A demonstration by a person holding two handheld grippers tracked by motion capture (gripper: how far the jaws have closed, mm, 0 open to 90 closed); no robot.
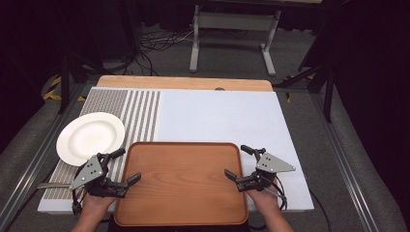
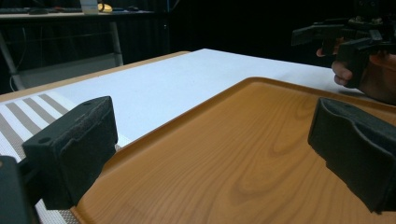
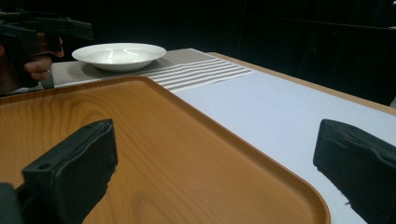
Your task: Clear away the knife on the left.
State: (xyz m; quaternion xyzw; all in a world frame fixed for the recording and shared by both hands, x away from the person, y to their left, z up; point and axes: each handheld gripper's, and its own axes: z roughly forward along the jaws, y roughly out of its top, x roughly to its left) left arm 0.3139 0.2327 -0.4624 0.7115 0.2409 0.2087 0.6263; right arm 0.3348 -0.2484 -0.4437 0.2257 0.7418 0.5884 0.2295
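Note:
A brown wooden tray (image 1: 181,186) lies empty at the table's near edge. My left gripper (image 1: 126,165) is at its left rim, open, with one jaw over the tray and the other outside above the striped mat. My right gripper (image 1: 237,161) mirrors it at the right rim, also open and astride the edge. In the left gripper view the tray (image 2: 261,121) runs between my wide-apart jaws, with the right gripper (image 2: 345,37) farther off. The right gripper view shows the tray (image 3: 93,107), the left gripper (image 3: 42,28) and the white plate (image 3: 119,53).
An empty white plate (image 1: 90,137) rests on the striped placemat (image 1: 140,108) at the left, just beyond my left gripper. White table covering (image 1: 217,116) stretches behind and right of the tray. Beyond the table's wooden far edge (image 1: 183,82) stand a metal frame and floor cables.

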